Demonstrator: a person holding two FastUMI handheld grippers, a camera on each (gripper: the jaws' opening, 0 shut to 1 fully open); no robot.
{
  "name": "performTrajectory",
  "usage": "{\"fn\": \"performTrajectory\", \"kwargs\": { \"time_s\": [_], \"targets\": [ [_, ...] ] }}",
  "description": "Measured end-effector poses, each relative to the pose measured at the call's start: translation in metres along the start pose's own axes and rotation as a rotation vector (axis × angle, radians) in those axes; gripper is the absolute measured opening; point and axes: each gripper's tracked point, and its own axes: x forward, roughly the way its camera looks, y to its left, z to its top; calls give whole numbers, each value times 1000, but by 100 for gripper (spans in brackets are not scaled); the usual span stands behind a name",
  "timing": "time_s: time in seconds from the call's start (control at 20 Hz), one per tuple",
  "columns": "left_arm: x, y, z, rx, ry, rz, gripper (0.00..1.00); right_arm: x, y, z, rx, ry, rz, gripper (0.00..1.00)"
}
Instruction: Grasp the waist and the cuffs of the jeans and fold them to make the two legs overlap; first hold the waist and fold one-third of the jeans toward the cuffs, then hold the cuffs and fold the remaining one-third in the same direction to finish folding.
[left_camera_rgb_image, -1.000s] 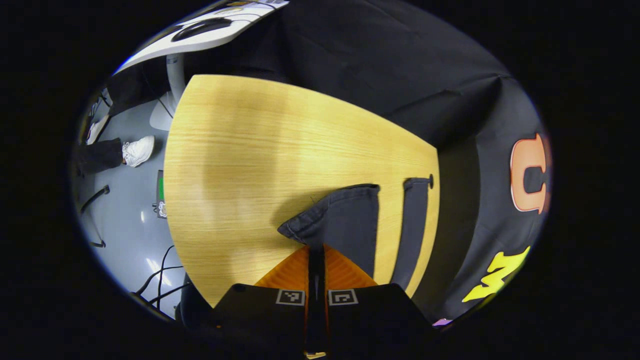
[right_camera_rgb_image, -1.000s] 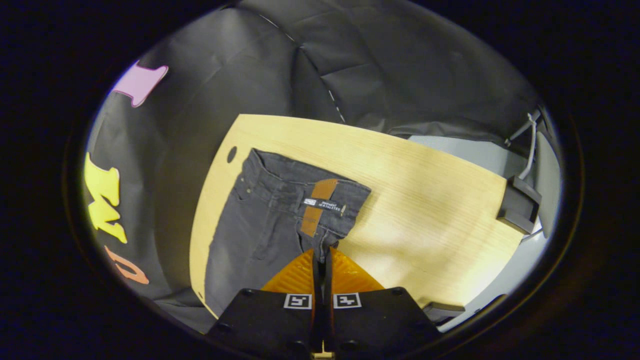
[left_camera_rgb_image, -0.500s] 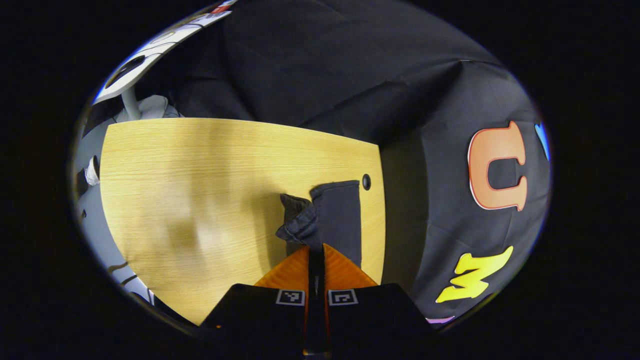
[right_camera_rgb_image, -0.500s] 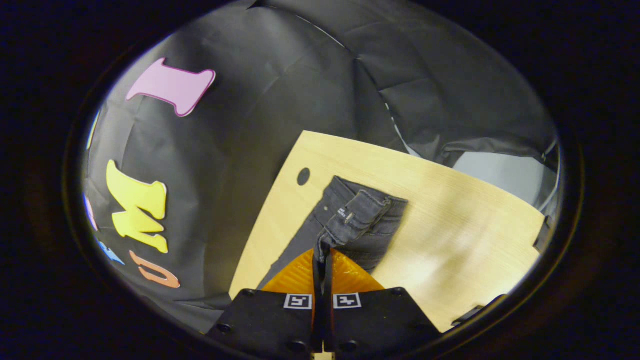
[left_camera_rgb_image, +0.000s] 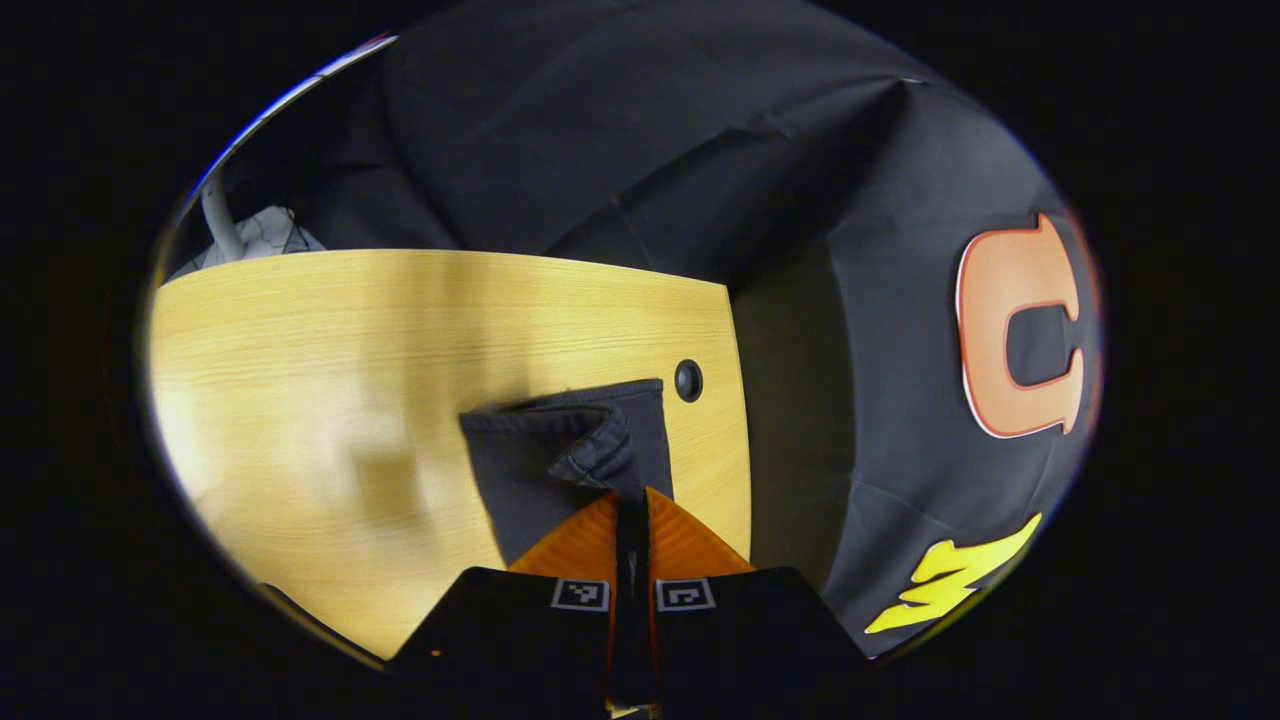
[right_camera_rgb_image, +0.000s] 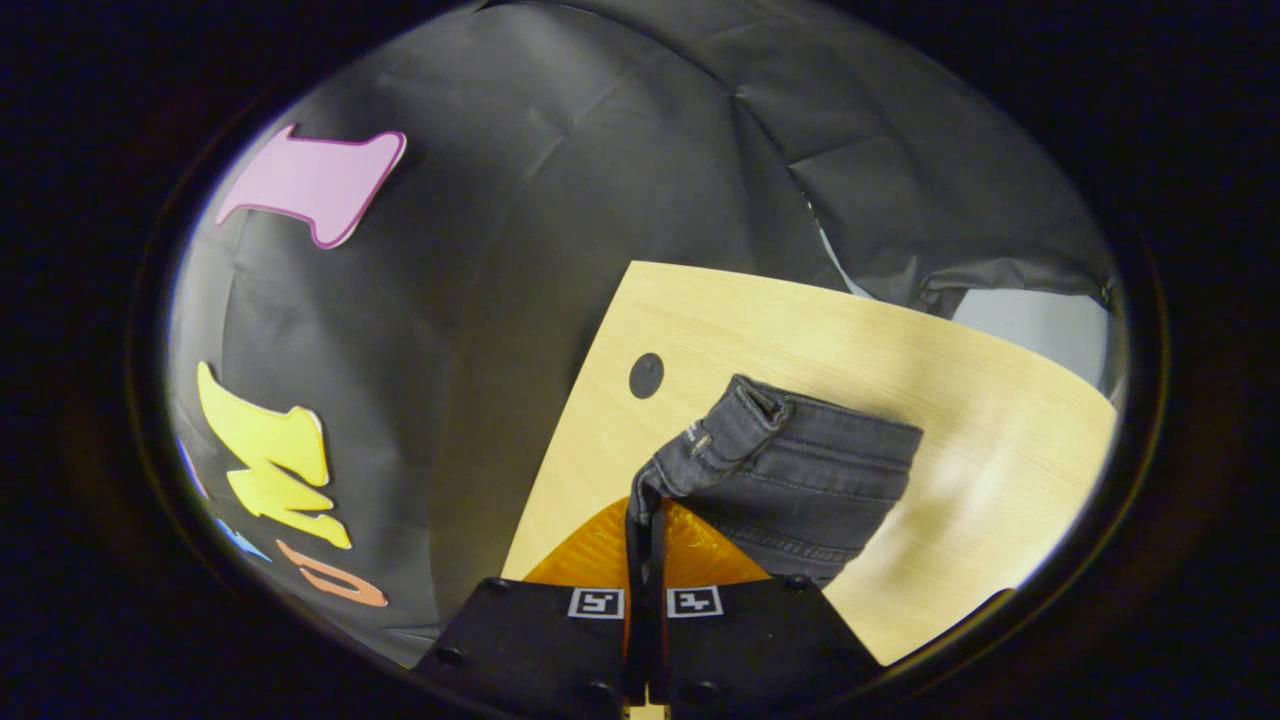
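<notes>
Two grippers, each clamped on dark denim, above a pale wooden table. In the left gripper view, the left gripper (left_camera_rgb_image: 631, 497) has its fingers pressed together on a bunched cuff (left_camera_rgb_image: 598, 455) of the jeans (left_camera_rgb_image: 545, 470); the pinched cloth curls up just ahead of the fingertips, over a flat layer of leg that lies on the table (left_camera_rgb_image: 350, 340). The far hem of that flat layer runs close to a round hole (left_camera_rgb_image: 688, 380) near the table's right edge in this view, apart from it. Beyond the table hangs the wall (left_camera_rgb_image: 620, 150) of black cloth.

In the right gripper view, the right gripper (right_camera_rgb_image: 647, 510) likewise has its fingers closed, with the waist (right_camera_rgb_image: 740, 420) of the jeans (right_camera_rgb_image: 800, 480) caught between them; the waistband rises from the fingertips and turns over toward the right of the view, its seamed band lying across the heaped denim. The heap rests on the table (right_camera_rgb_image: 900, 340) near the corner, with the round hole (right_camera_rgb_image: 646, 375) just beyond it and not touching. Whether the two legs lie squarely one on the other cannot be judged, since the grippers hide the near part of the cloth.
</notes>
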Motion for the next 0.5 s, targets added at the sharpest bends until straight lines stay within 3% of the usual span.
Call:
{"fn": "performTrajectory", "kwargs": {
  "time_s": [0.25, 0.3, 0.4, 0.5],
  "targets": [
    [52, -18, -1, 52, 14, 42, 3, 38, 1, 7, 28, 13, -8, 5],
    [63, -18, -3, 51, 19, 51, 3, 45, 1, 9, 28, 13, -10, 0],
    [82, -16, -3, 38, 29, 66, 3, 59, 0, 10, 20, 19, -22, 5],
    [99, -5, -5, 24, 42, 97, 3, 75, -4, 10, 15, 22, -43, 0]
  ]
}}
